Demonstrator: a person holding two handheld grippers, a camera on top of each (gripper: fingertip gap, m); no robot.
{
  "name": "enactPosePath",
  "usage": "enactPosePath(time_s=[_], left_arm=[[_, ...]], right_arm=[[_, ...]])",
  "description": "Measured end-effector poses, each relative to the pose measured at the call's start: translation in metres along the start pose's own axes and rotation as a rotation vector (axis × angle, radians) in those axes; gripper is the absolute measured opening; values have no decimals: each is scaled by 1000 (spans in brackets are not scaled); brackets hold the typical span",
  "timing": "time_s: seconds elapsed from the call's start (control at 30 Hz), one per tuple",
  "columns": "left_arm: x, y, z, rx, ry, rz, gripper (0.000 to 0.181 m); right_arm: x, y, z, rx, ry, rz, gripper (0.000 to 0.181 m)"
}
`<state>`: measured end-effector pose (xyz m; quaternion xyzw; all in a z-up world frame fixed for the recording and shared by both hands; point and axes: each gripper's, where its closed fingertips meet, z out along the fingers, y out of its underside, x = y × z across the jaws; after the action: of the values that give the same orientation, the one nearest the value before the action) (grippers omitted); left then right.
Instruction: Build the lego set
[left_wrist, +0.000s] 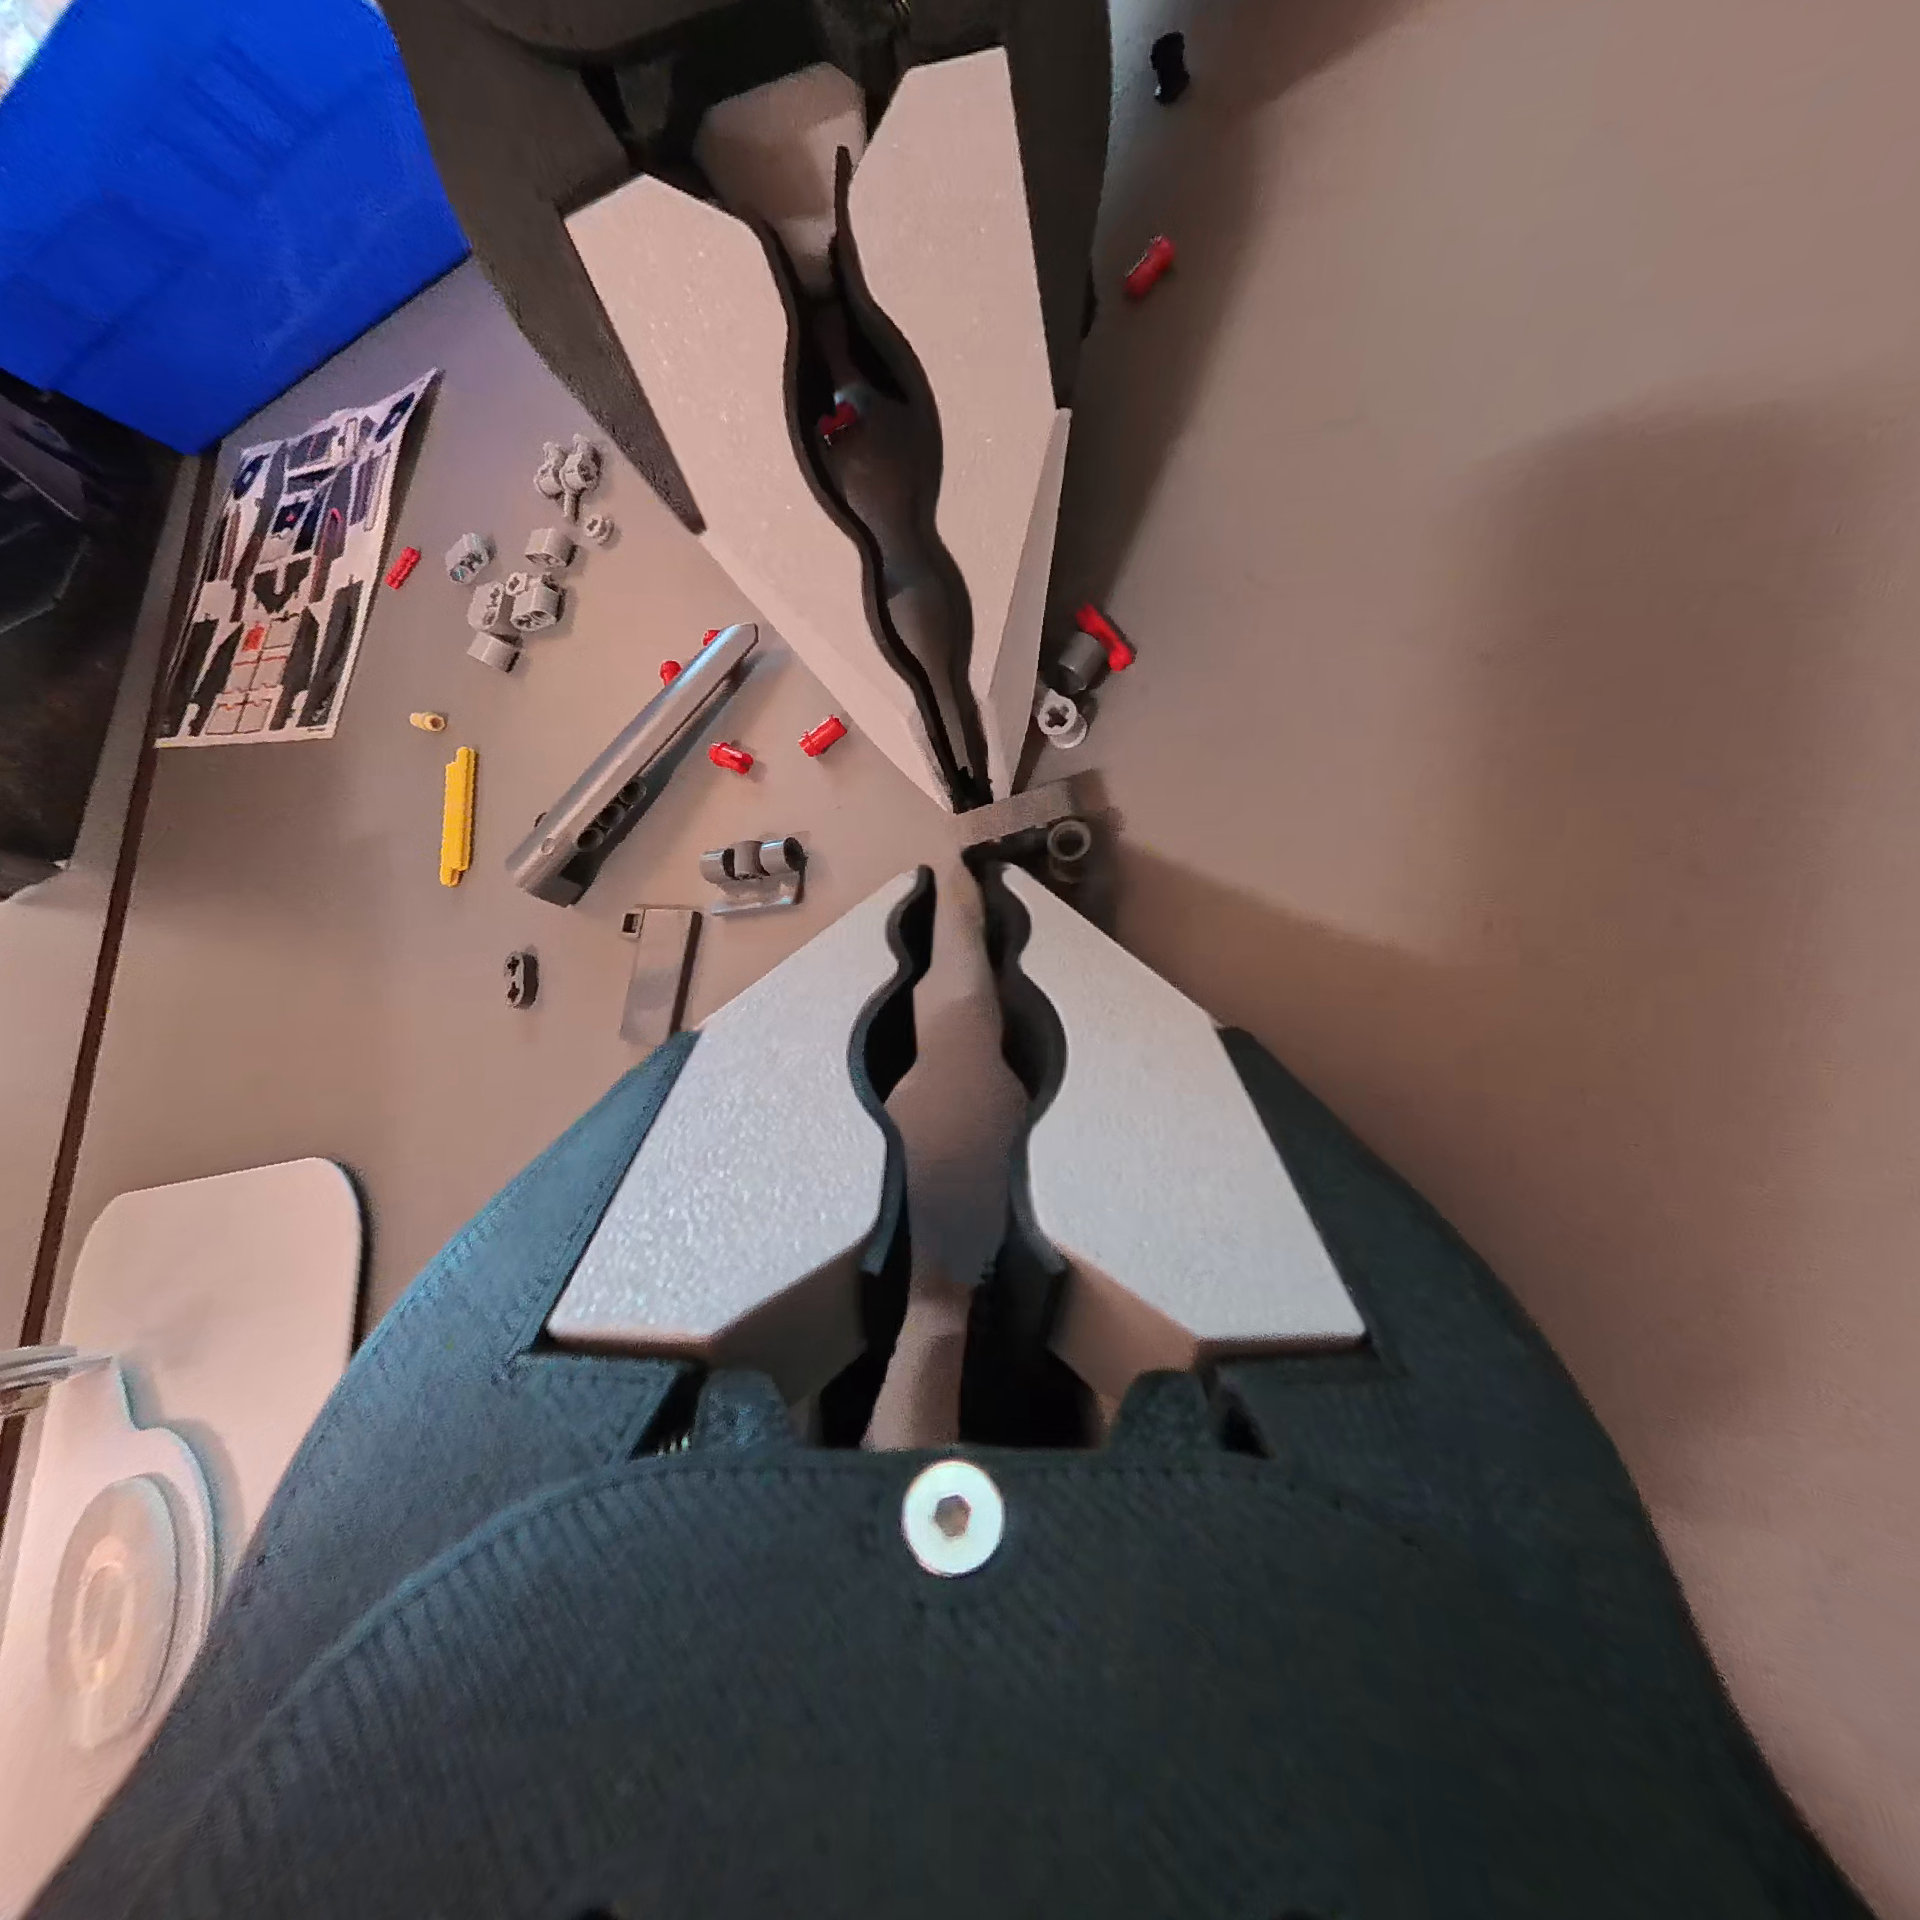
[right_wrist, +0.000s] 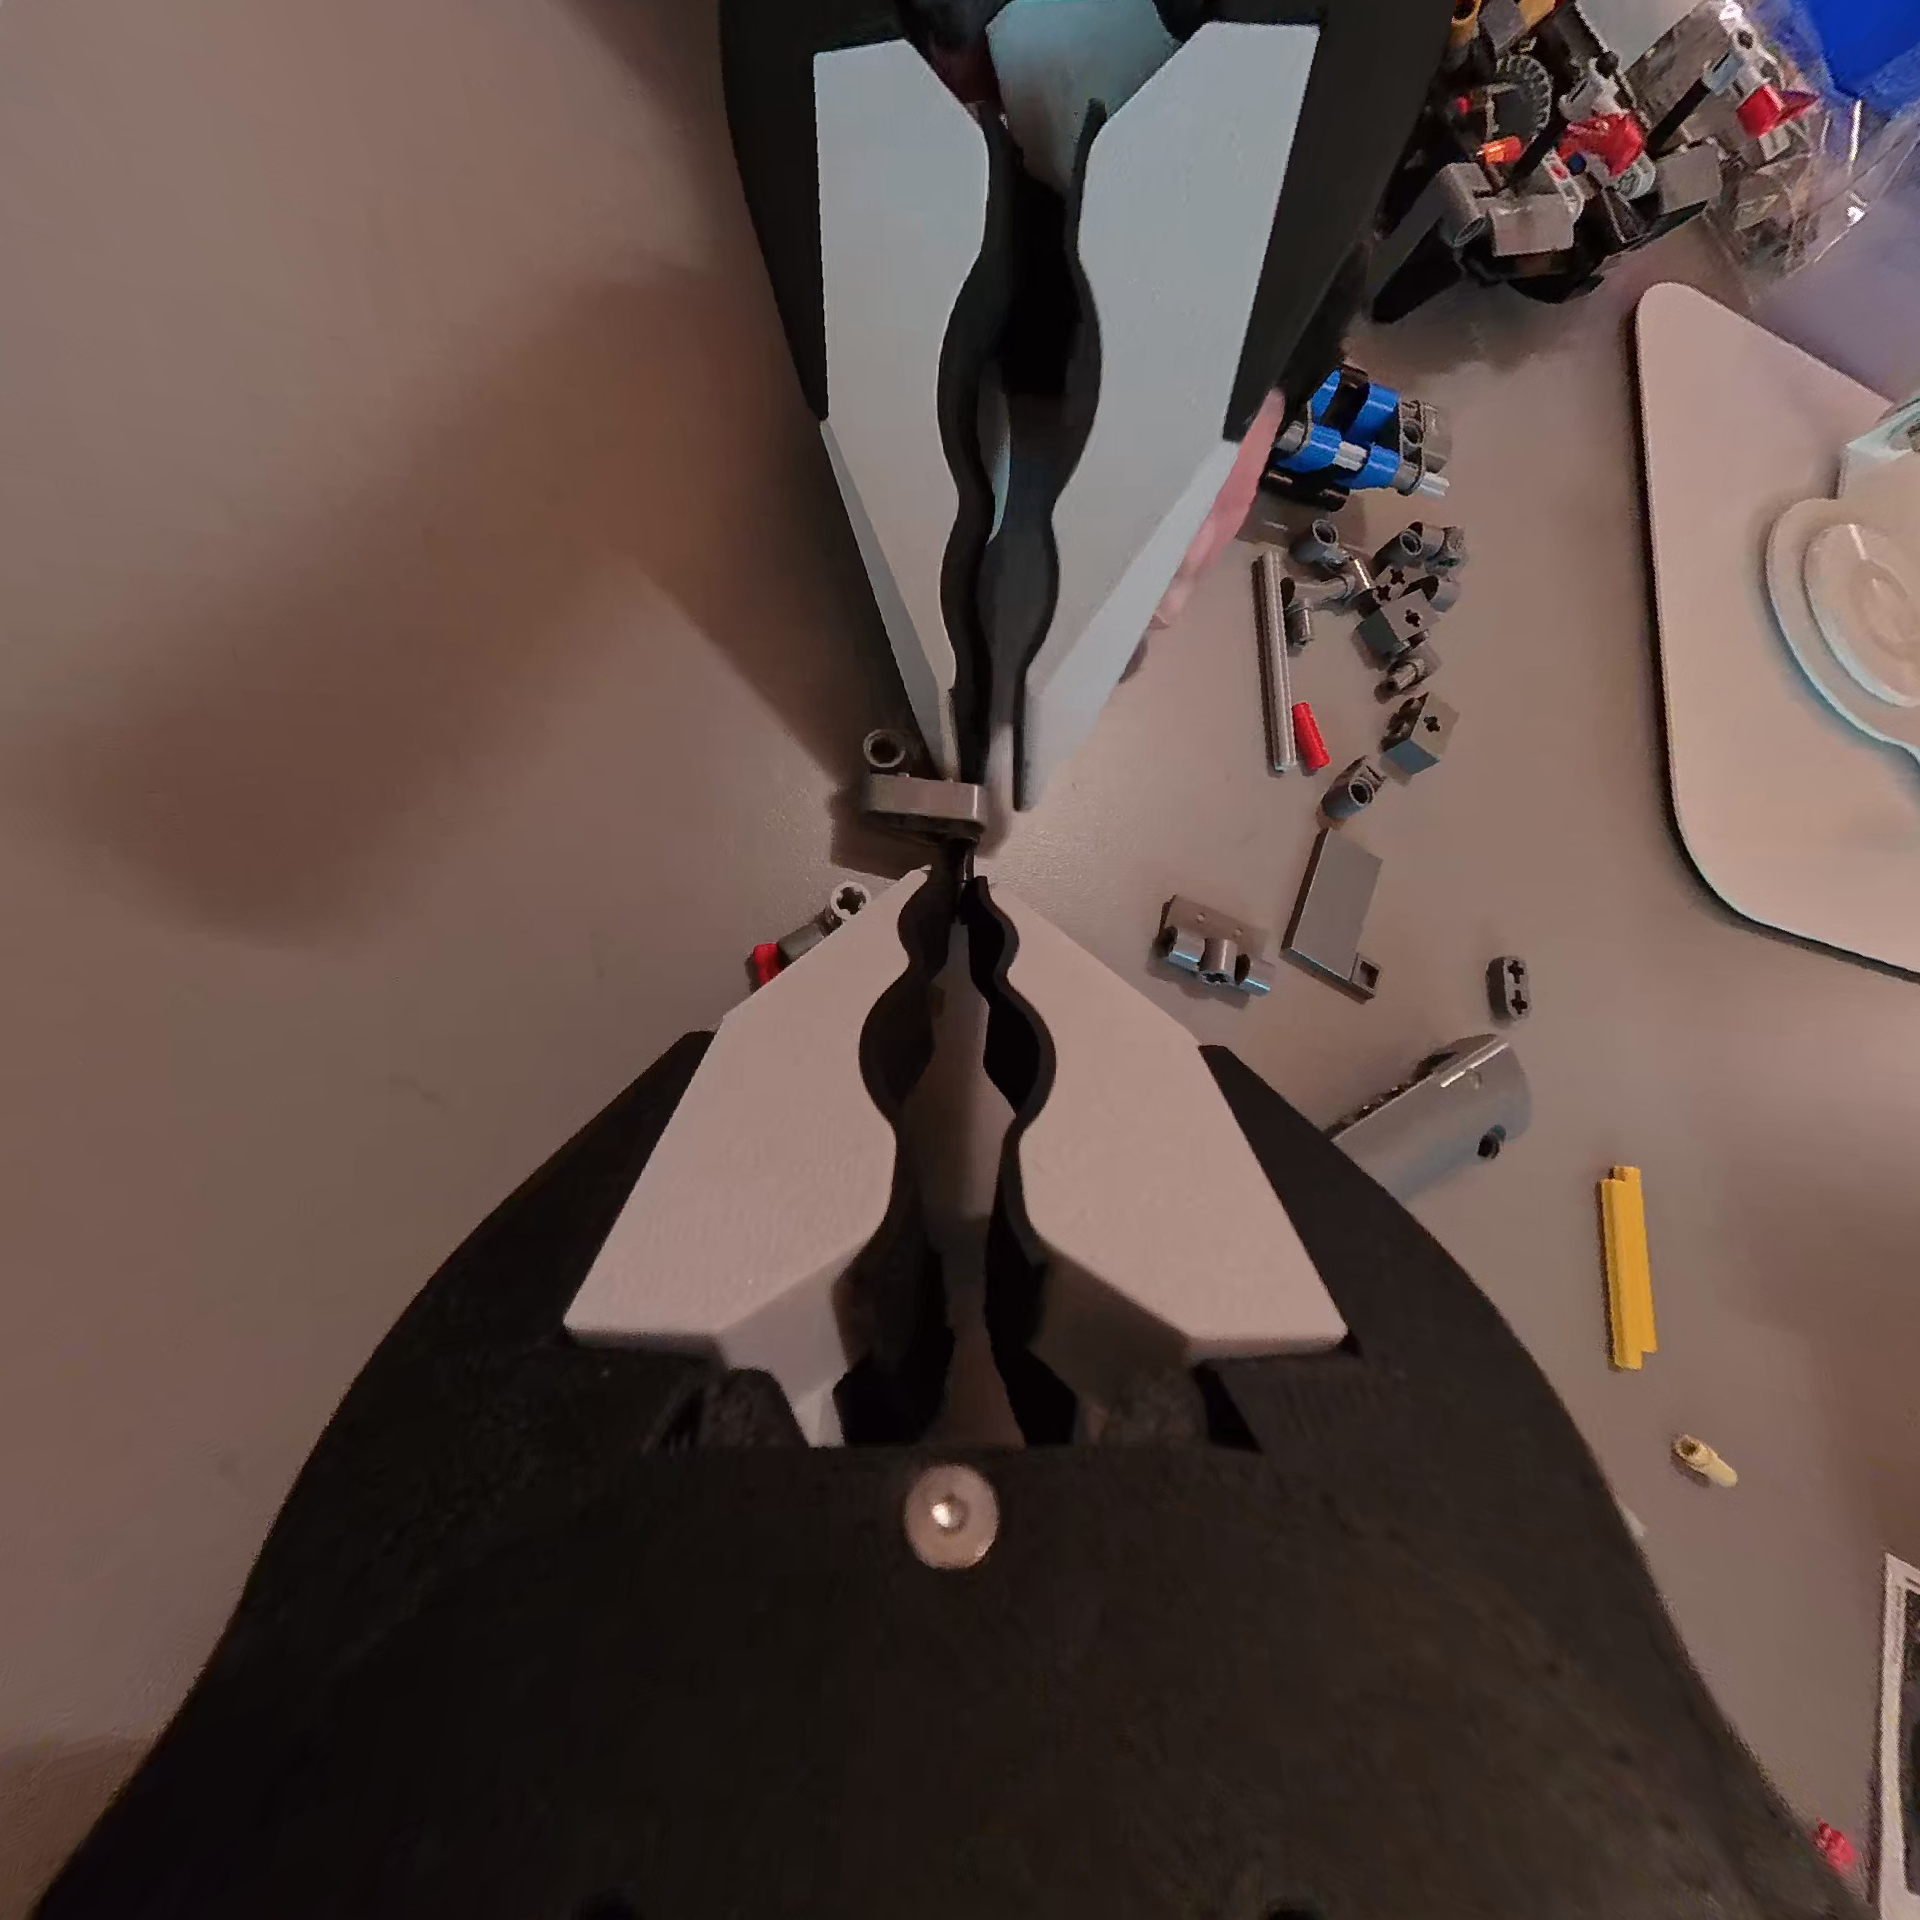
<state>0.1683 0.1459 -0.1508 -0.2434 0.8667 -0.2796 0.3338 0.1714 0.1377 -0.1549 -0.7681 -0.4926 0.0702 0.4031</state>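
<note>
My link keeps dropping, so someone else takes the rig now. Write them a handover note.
Left gripper and right gripper: fingers nearly closed, tips meeting at a small grey plastic beam. I cannot tell which one grips it.
Parts: long grey panel, yellow flat bar, red pins and sticker sheet lie loose on the tan table.
Done: dark partly built model sits at the far edge, with a blue-and-grey sub-assembly near it.
Left: probably finish this join, then add the loose parts.

Left tongs (left_wrist: 961, 873) – right tongs (right_wrist: 951, 883), tip-to-tip, seemingly closed
</note>
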Motion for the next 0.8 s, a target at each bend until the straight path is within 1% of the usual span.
enactPosePath(time_s=[0.1,0.2,0.33,0.4,0.5,0.63,0.67,0.8], left_arm=[[1,0,-5,-12,18,-9,16],[2,1,-10,-25,26,-13,15],[12,-8,-14,-26,78,-34,24],[19,-5,-10,-78,94,-18,32],[19,-5,-4,-115,72,-11,15],[18,-4,-3,-129,62,-11,14],[21,-4,-3,-130,81,-11,6],[21,-4,-3,-108,89,-13,6]], right_arm=[[0,0,0,3,-2,3,2],[0,0,0,1,-1,4,2],[0,0,0,3,-1,13,2],[0,0,0,4,-1,18,1],[0,0,0,5,0,23,1],[0,0,0,5,2,30,2],[0,0,1,5,4,31,2],[1,0,1,4,7,30,2]])
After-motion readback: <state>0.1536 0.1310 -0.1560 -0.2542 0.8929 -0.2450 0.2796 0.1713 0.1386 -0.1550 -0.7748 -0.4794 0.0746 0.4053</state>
